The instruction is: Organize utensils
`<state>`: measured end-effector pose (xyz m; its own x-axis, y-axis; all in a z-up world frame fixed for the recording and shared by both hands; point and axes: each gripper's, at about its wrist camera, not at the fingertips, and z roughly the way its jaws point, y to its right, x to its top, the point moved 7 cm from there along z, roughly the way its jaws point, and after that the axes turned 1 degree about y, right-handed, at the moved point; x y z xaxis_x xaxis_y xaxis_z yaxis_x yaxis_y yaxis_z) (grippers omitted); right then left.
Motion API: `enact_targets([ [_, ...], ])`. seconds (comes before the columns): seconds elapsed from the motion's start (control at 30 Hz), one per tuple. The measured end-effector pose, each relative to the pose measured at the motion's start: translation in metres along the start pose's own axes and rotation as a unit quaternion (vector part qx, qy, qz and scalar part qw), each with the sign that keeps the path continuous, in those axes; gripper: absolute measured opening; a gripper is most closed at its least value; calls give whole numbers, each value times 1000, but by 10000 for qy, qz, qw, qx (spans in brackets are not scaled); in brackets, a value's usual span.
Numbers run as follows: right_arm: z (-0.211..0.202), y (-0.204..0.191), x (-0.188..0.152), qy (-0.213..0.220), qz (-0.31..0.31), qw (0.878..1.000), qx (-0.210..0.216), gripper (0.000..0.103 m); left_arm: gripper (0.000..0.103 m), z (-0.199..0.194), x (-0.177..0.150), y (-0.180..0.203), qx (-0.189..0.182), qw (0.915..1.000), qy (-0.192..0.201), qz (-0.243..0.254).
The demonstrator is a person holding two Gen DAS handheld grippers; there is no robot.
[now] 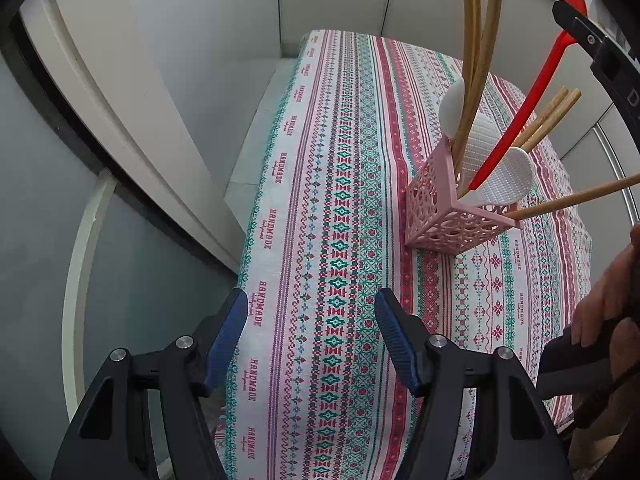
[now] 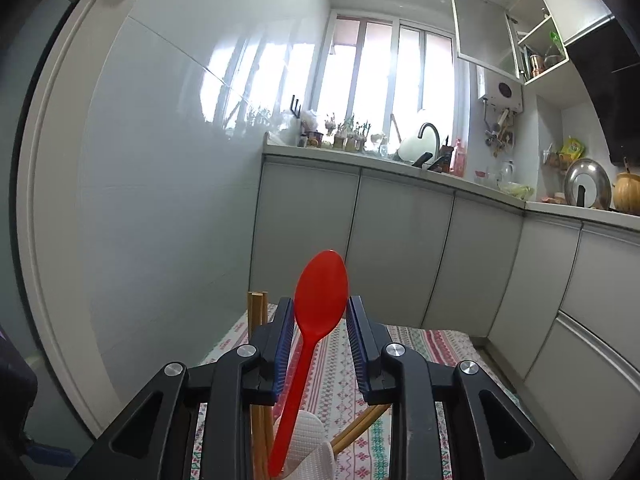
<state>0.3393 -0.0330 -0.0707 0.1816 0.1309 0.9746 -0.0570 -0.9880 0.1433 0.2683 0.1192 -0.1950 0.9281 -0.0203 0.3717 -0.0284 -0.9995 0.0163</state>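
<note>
A pink holder is seen on the patterned tablecloth, right of the middle of the left wrist view. Six wooden sticks, three white spoons and one red spoon are counted in it. The left gripper is held wide open over bare cloth, with nothing between its pads. A hand is seen at the right edge. Only the right wrist view shows the kitchen counter and window. There the red spoon's bowl stands between the narrow pads of the right gripper; whether they press it cannot be told.
</note>
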Motion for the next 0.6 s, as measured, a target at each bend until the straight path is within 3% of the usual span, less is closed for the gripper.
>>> enact_targets([
  [0.13,3,-1,-3,-107,42,9999,100,48,69,1,0,1,-16,10000,-14,-4],
  [0.2,1,2,-3,-146,103,9997,149,53,69,1,-1,2,-24,10000,-20,-5],
  [0.4,-10,11,6,-184,289,9991,237,53,69,-1,0,2,-41,10000,20,-28],
  [0.6,-43,31,32,-315,488,9971,497,61,69,-22,6,10,-174,9990,403,-14],
])
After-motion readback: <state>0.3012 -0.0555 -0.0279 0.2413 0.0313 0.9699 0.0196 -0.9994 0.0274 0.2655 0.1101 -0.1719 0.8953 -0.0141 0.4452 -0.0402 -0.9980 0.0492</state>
